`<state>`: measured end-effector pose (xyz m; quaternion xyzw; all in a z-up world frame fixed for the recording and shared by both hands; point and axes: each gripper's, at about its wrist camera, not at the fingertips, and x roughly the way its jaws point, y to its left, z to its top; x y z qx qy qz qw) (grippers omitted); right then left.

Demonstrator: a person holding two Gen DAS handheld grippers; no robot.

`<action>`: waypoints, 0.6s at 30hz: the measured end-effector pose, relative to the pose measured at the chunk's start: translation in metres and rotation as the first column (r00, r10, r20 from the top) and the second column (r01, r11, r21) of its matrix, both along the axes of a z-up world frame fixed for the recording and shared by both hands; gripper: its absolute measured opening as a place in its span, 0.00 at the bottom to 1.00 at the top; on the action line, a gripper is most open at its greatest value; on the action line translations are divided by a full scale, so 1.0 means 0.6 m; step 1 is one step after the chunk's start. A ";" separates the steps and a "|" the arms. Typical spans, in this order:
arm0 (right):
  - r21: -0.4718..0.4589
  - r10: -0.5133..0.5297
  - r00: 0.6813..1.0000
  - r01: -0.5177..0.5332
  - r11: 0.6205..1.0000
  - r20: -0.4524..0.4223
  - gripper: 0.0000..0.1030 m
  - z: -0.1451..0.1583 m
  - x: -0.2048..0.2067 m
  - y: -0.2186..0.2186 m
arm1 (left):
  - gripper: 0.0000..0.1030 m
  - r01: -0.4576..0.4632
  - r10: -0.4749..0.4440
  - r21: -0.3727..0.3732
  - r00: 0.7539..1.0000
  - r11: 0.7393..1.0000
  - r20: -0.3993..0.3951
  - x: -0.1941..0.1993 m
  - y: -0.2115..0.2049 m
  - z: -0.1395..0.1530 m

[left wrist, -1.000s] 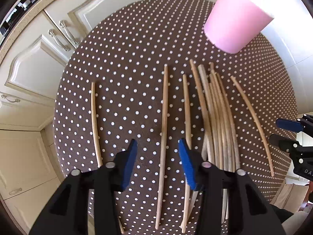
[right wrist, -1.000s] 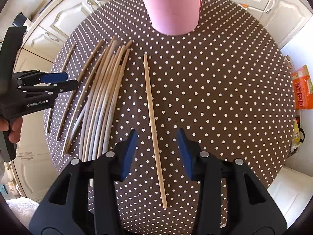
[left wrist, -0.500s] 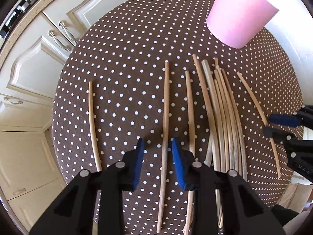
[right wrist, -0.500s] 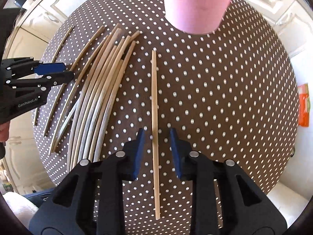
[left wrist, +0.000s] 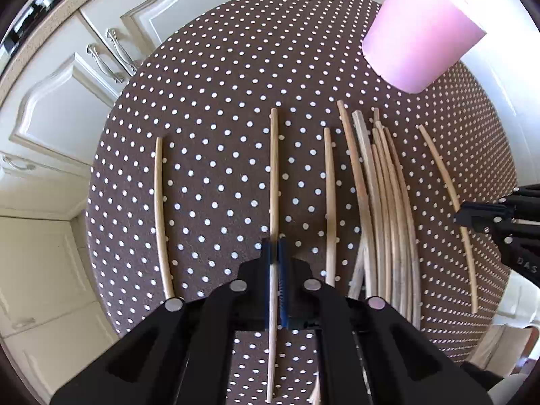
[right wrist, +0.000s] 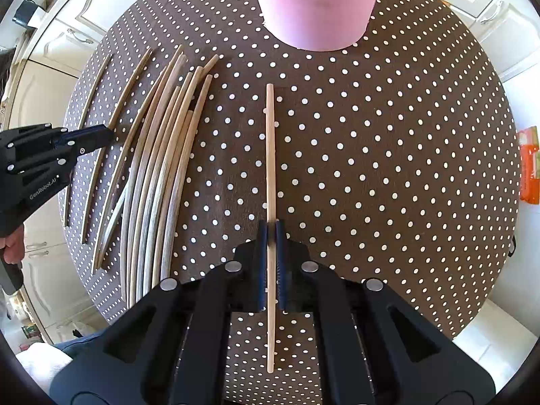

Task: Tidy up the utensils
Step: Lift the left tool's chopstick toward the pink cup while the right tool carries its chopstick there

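Jaws of the left gripper (left wrist: pixel 275 246) stood pressed together on a lone wooden chopstick (left wrist: pixel 273 182) in the left wrist view, the blue pads (left wrist: pixel 267 263) clamping it near its nearer half. A second earlier those pads had stood wide apart on either side of the same stick. It lay on the round polka-dot table (left wrist: pixel 209 101), between a single chopstick (left wrist: pixel 161 216) by the left edge and another single stick (left wrist: pixel 330 202). Beyond that lay the chopstick bundle (left wrist: pixel 384 209), and the pink cup (left wrist: pixel 418 30) stood at the far right edge. On the right gripper's body, at the right edge, only the letters "DAS" were legible.

In the right wrist view, the right gripper (right wrist: pixel 271 229) was likewise clamped on a separate chopstick (right wrist: pixel 270 155), which lay mid-table in line with the pink cup (right wrist: pixel 317 6) at the far edge. Earlier these jaws had been open, off to the stick's right. The bundle (right wrist: pixel 162 168) lay toward the left edge, where the left gripper (right wrist: pixel 91 136) carried the writing "GenRobot.AI".
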<state>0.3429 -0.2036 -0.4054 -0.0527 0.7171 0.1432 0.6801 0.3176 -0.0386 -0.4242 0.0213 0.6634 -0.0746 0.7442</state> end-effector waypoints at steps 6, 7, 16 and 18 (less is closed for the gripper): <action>0.072 -0.052 0.999 0.051 0.996 0.004 0.05 0.035 0.002 -0.015 | 0.04 -0.013 0.017 -0.055 0.998 0.998 0.066 -0.020 0.015 0.037; 0.084 -0.060 0.998 0.059 0.995 0.011 0.05 0.042 0.001 -0.016 | 0.04 -0.004 0.010 -0.065 0.996 0.998 0.085 -0.025 0.012 0.050; 0.236 -0.186 0.974 0.151 0.960 0.133 0.05 0.152 -0.012 -0.059 | 0.04 0.050 -0.008 -0.169 0.971 0.984 0.239 -0.051 -0.022 0.162; 0.267 -0.215 0.961 0.165 0.949 0.172 0.05 0.184 -0.014 -0.066 | 0.04 0.067 -0.006 -0.210 0.961 0.975 0.278 -0.054 -0.036 0.188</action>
